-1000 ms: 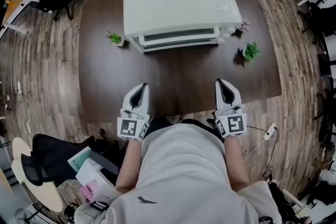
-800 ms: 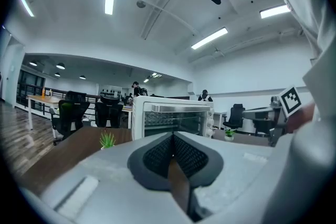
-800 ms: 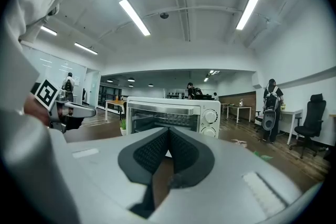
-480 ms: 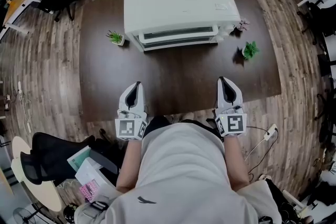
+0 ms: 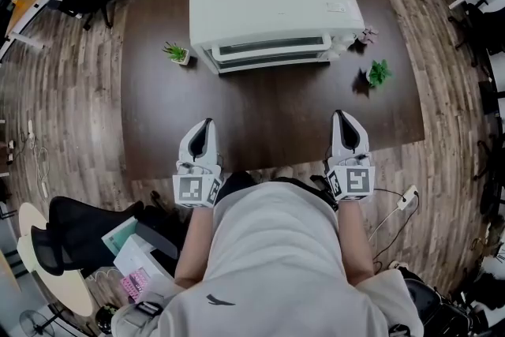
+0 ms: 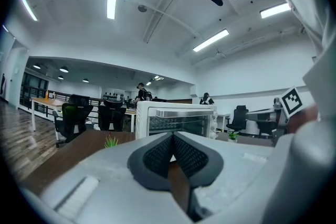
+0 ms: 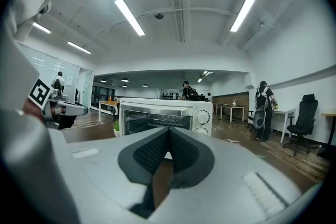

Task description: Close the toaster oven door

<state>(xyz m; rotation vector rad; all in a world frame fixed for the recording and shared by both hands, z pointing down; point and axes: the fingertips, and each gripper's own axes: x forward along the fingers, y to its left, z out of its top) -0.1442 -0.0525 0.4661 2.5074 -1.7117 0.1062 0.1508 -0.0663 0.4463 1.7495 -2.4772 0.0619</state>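
Note:
A white toaster oven (image 5: 272, 2) stands at the far middle of the dark brown table (image 5: 268, 118). Its glass door (image 5: 272, 50) faces me and looks closed, with the handle bar along the top. My left gripper (image 5: 207, 125) hovers over the table's near edge on the left, shut with nothing in it. My right gripper (image 5: 341, 116) hovers on the right, also shut and empty. Both point at the oven from well short of it. The left gripper view shows the oven (image 6: 178, 120) beyond the closed jaw tips (image 6: 172, 135); the right gripper view shows the oven (image 7: 165, 114) with its knobs past the tips (image 7: 168, 129).
A small potted plant (image 5: 177, 53) sits left of the oven and another (image 5: 378, 73) to its right. A tiny pinkish plant (image 5: 368, 35) is by the oven's right corner. Office chairs, desks and people stand beyond on the wooden floor.
Both grippers have drifted slightly outward, away from each other, over the table's near edge. Their jaws stay shut. The oven has not moved.

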